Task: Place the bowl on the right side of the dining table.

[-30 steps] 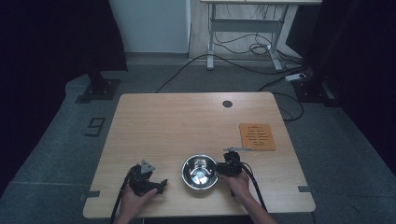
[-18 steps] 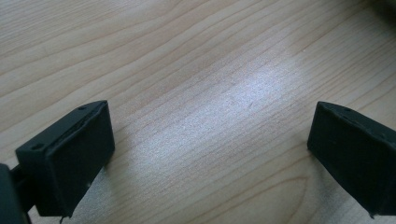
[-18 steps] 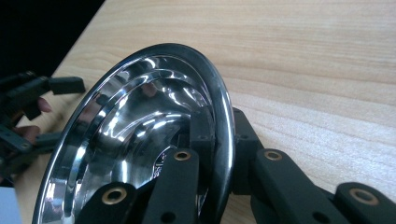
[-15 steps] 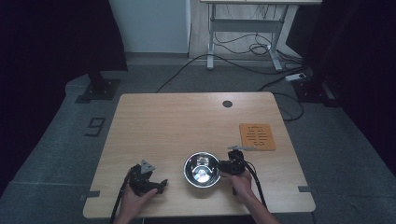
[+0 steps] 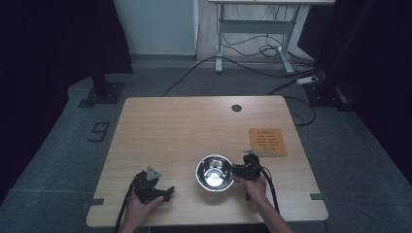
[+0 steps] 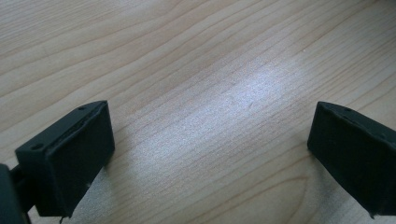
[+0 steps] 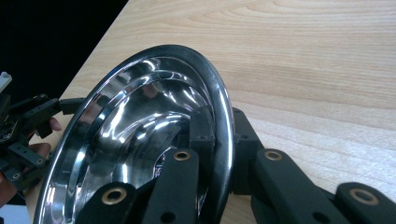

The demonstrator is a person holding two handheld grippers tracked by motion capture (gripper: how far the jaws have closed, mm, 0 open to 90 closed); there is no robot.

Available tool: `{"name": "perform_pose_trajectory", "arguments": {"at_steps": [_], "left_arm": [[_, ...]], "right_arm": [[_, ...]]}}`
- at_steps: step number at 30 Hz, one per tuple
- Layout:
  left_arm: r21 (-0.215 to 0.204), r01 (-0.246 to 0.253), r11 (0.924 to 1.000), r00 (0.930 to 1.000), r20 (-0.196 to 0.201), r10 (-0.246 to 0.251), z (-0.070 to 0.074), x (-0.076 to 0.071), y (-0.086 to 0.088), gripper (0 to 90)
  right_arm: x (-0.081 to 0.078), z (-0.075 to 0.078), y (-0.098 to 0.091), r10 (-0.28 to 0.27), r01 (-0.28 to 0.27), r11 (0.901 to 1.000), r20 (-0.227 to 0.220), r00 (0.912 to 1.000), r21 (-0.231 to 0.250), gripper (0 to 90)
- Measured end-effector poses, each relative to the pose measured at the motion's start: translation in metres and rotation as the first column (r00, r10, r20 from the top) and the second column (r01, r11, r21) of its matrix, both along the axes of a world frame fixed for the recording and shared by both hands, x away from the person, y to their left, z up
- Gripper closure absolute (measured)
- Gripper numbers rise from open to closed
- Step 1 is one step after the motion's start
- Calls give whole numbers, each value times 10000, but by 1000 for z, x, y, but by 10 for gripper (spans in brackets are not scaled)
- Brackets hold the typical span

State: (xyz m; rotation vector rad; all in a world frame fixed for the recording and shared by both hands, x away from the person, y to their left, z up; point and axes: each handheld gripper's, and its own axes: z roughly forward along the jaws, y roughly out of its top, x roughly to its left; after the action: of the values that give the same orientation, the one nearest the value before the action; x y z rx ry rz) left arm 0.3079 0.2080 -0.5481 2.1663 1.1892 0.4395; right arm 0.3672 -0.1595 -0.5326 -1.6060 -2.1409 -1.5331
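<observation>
Bowl (image 5: 214,173) unmoved, right tongs (image 5: 236,171) still clamped

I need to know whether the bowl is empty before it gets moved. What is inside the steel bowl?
The steel bowl holds no loose object. One jaw of the right gripper reaches inside, clamping the rim. That jaw and its linkage cover a little of the near wall.

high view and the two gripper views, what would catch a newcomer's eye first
The shiny steel bowl near the table's front edge stands out most; the right gripper is shut on its rim, one jaw inside and one outside. To its left the left gripper rests open on bare wood, and an orange mat lies near the right edge.
</observation>
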Motion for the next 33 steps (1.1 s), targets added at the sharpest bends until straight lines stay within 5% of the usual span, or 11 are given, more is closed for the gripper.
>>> {"name": "perform_pose_trajectory", "arguments": {"at_steps": [33], "left_arm": [[-4, 33, 10000, 10000, 1, -33, 0, 0, 0, 0]], "right_arm": [[2, 22, -29, -944, 931, 9955, 762, 9926, 201, 831]]}}
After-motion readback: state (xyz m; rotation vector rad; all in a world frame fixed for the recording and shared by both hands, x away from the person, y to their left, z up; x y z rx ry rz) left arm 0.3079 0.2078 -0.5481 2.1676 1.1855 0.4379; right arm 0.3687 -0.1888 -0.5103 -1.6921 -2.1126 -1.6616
